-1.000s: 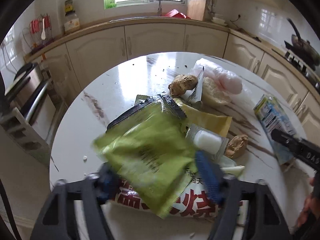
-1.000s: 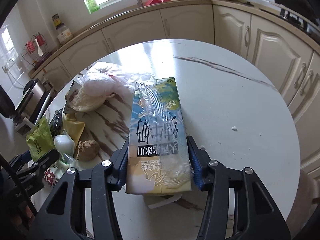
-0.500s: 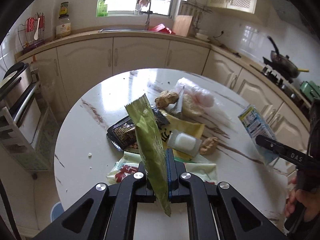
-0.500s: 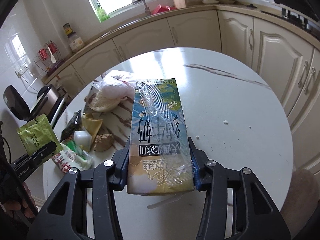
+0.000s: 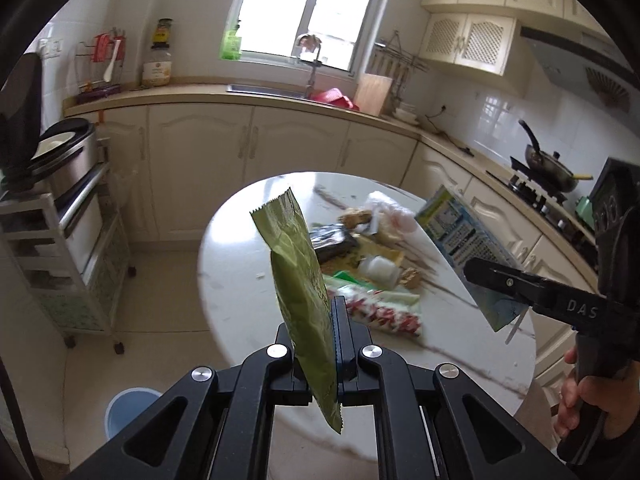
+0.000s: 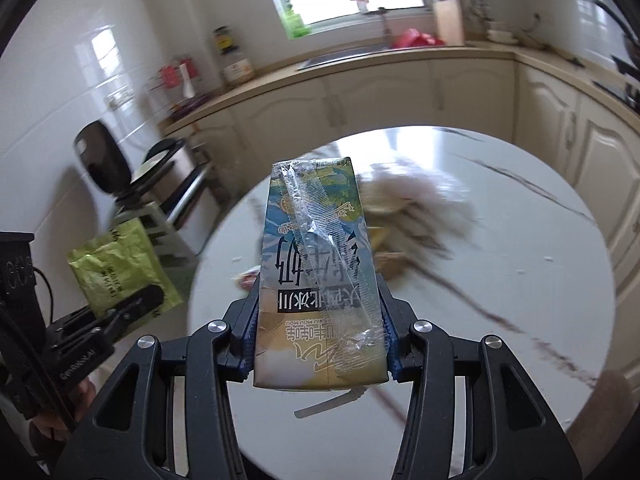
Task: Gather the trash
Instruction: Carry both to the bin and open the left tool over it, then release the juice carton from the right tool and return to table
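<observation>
My left gripper [image 5: 316,344] is shut on a green snack packet [image 5: 300,280], held upright in the air above the near edge of the round marble table [image 5: 240,304]. My right gripper [image 6: 318,340] is shut on a flattened milk carton [image 6: 316,272] with a straw, lifted above the table [image 6: 500,280]. The carton [image 5: 460,240] and right gripper also show at the right of the left wrist view. The green packet [image 6: 120,268] shows at the left of the right wrist view. More trash [image 5: 368,256] lies on the table: wrappers, a small white bottle, a plastic bag.
A blue bin [image 5: 128,412] stands on the floor below left of the table. A white trolley [image 5: 60,248] with a rice cooker stands at the left. Kitchen cabinets [image 5: 248,152] and a sink run behind the table. A stove with a pan [image 5: 548,164] is at the right.
Both grippers rose and pulled back from the table with their loads. The left closed on the green packet and lifted it off the pile; the carton left the tabletop.
</observation>
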A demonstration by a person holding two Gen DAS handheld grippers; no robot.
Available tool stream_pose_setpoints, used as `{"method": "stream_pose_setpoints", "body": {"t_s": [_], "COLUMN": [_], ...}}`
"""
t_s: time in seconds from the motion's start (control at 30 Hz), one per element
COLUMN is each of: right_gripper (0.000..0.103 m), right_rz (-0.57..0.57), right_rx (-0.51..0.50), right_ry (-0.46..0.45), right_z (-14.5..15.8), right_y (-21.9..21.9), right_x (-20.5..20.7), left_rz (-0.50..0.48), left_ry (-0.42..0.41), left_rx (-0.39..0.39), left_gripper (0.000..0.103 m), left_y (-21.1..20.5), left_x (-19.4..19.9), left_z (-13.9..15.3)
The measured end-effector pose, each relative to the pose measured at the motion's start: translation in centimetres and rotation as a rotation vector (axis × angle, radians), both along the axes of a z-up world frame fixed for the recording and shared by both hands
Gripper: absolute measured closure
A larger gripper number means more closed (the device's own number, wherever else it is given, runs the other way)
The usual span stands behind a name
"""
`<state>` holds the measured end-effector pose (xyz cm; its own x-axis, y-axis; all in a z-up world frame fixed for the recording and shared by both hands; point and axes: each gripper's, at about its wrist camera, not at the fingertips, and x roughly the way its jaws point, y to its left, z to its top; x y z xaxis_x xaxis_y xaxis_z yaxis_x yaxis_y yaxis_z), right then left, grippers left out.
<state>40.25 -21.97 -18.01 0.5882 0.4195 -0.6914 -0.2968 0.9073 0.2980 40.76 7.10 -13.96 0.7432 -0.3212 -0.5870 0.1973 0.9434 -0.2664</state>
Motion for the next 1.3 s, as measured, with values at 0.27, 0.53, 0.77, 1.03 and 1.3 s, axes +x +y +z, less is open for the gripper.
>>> {"method": "stream_pose_setpoints", "body": {"t_s": [0.27,0.53,0.77,1.03,1.3], "right_gripper": [0.057,0.057,0.058,0.057,0.056], "right_rz": [0.292,0.454,0.484,0.479,0.515], "right_rx": [0.01,-0.081,-0.19,-0.179,-0.119], "right_ry": [0.04,0.148,0.231,0.337,0.377], "right_z": [-1.6,-9.1,-17.0,-23.3,-26.1], "right_y": [16.4,28.2,33.4,36.0,38.0], "right_x": [-2.5,-2.7,-0.9,1.5,1.6], "left_rz": [0.163,0.325,0.38,0.399,0.542], "left_ry": [0.066,0.271,0.429,0.574,0.562], "left_rx": [0.012,0.028,0.003,-0.023,0.011], "left_gripper": [0.099,0.099,0.099,0.086,0.064], "left_y": [12.2,21.5,24.4,26.4,28.0], "left_x": [-6.4,-8.9,-7.0,-1.8,-2.5], "left_z": [-3.5,-11.3,-17.6,-21.8,-19.3]}}
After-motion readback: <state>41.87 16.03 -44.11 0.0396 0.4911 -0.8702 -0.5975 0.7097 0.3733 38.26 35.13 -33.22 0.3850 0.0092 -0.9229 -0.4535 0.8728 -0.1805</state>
